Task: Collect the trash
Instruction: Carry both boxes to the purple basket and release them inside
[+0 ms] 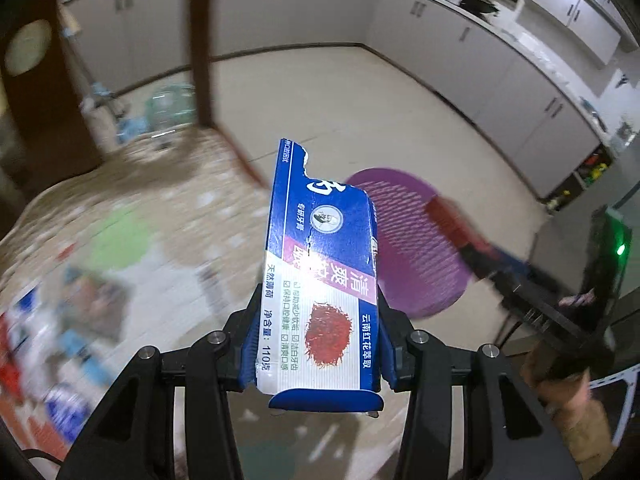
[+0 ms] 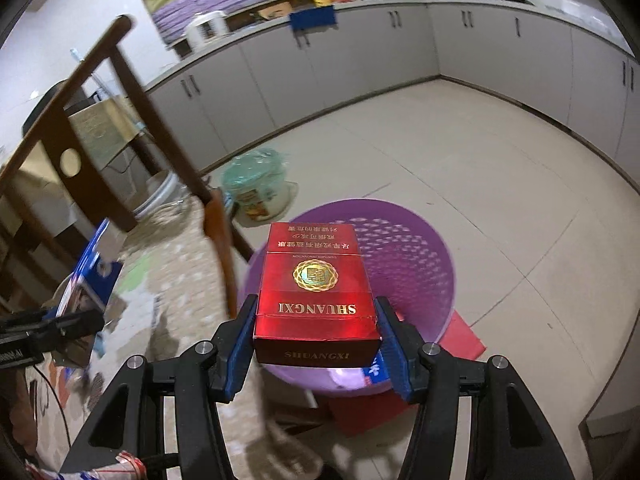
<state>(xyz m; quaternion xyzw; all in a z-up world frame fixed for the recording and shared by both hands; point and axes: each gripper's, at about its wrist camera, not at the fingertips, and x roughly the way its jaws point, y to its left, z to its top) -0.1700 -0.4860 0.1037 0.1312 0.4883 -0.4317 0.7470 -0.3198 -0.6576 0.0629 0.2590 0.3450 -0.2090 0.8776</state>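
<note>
My left gripper (image 1: 318,328) is shut on a torn blue and white toothpaste box (image 1: 320,264) and holds it up over the table edge, left of the purple basket (image 1: 416,240) on the floor. My right gripper (image 2: 316,332) is shut on a red SHUANGXI cigarette pack (image 2: 316,292) and holds it above the near rim of the purple basket (image 2: 404,256). The left gripper with its box also shows at the left of the right wrist view (image 2: 80,292). The right gripper appears blurred at the right of the left wrist view (image 1: 520,276).
A table with a patterned cloth (image 1: 160,208) carries several blurred wrappers (image 1: 60,360). A wooden chair (image 2: 120,132) stands beside it. A lidded bucket (image 2: 256,188) sits on the floor behind the basket. Red paper (image 2: 460,336) lies under the basket. Kitchen cabinets (image 2: 360,56) line the walls.
</note>
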